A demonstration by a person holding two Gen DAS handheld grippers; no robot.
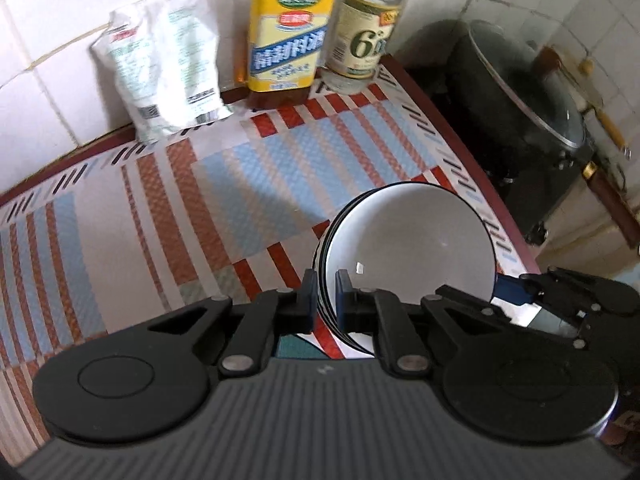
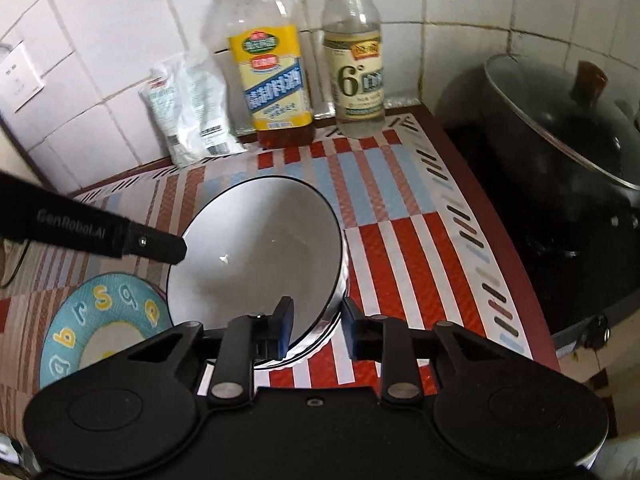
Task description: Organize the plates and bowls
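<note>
Left gripper (image 1: 324, 300) clamps bowl (image 1: 408, 240) rim; right gripper (image 2: 318, 328) straddles it, released. Only right view shows plate (image 2: 100, 328). Bottles (image 2: 272, 80) far; pot (image 2: 560, 140) right.

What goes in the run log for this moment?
left gripper: gripping bowl stack rim | right gripper: straddling opposite rim, open | stack: on mat

A striped mat (image 2: 400, 208) covers the table, bearing bowls (image 2: 256, 240), bottles (image 2: 276, 92), a pouch (image 2: 192, 120).

"GenRobot.AI" on the left tongs' arm (image 2: 76, 227), "6°" on clear bottle (image 2: 354, 76), letters "abrsap" on blue plate (image 2: 100, 320).
</note>
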